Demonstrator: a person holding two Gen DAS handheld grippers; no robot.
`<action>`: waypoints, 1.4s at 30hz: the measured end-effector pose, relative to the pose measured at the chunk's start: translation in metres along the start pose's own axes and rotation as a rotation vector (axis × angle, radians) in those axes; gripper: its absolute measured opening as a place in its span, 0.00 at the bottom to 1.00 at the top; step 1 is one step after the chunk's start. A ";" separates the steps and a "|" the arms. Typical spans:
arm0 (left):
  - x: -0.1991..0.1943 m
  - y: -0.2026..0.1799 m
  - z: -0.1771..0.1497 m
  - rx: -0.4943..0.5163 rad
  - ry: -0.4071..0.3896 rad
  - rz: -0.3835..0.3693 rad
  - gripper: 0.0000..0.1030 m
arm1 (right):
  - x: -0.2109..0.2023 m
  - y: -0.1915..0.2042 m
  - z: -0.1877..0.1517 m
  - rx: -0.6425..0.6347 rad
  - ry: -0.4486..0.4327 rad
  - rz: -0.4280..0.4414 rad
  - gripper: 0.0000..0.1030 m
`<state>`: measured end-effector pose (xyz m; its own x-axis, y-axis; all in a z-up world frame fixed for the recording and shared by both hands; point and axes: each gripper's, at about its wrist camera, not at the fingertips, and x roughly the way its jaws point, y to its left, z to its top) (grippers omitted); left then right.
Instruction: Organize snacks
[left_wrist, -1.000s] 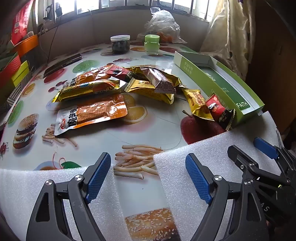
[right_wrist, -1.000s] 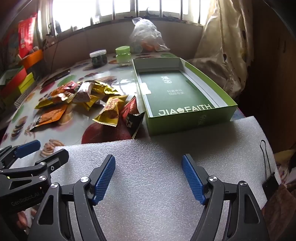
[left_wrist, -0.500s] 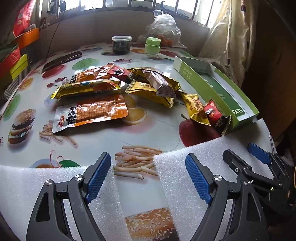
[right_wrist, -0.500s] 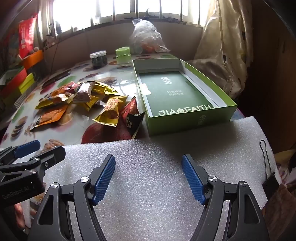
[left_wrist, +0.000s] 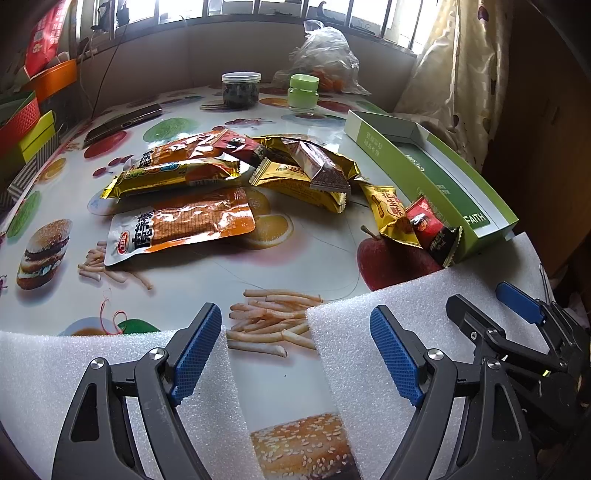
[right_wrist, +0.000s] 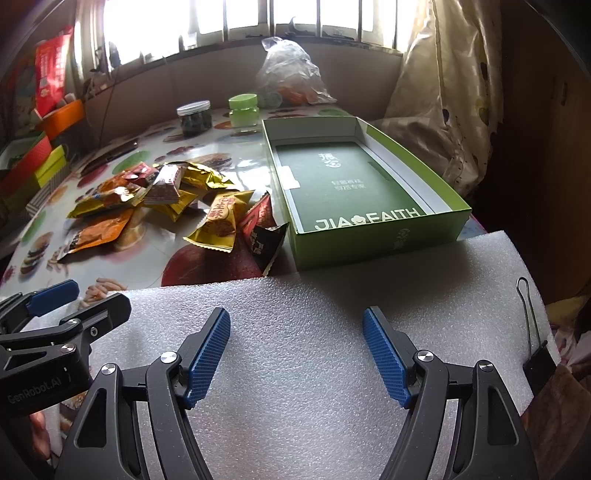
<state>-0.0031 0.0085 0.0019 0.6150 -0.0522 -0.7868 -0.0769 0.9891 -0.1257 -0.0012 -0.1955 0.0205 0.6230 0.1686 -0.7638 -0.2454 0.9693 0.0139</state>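
Hovering over the near edge of the worktop (left_wrist: 221, 288), both tools are spread and carry nothing. Left tool (left_wrist: 295, 354) sits above the gap between two foam sheets (right_wrist: 314, 332), aimed at the snack pile; right tool (right_wrist: 295, 350) sits over the right sheet, aimed at the green box (right_wrist: 380, 243).

Snacks are all loose on the worktop, none in the box. Pile sits mid-worktop, left of the box: orange pouch (left_wrist: 184, 225) nearest the left tool, gold packet (left_wrist: 173, 177) behind it, brown wafer pack (left_wrist: 317, 170) on top of more gold wrappers. Yellow peanut packet (right_wrist: 219, 221) and red-black packet (right_wrist: 264, 229) lie just beside the box's left wall, the red-black one touching or nearly touching it.

Box is open and bare inside, long side facing the pile, likely the drop target. Judgement: task not begun; the two packets by the box are the easiest first picks. Thin foil lying flat will likely need an edge pinch.

Jars (left_wrist: 242, 90) at the far edge look unrelated.
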 end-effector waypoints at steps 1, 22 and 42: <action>0.000 0.000 0.000 0.000 0.000 0.000 0.81 | 0.000 0.000 0.000 0.000 0.000 0.000 0.72; -0.001 0.001 0.001 0.000 -0.003 -0.001 0.81 | -0.001 0.001 -0.001 -0.001 -0.005 -0.002 0.72; 0.000 0.002 0.003 0.005 -0.005 0.004 0.81 | -0.002 0.001 -0.001 -0.001 -0.008 -0.003 0.72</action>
<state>-0.0009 0.0105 0.0035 0.6187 -0.0473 -0.7842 -0.0752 0.9900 -0.1190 -0.0034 -0.1949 0.0211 0.6294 0.1667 -0.7590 -0.2443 0.9697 0.0104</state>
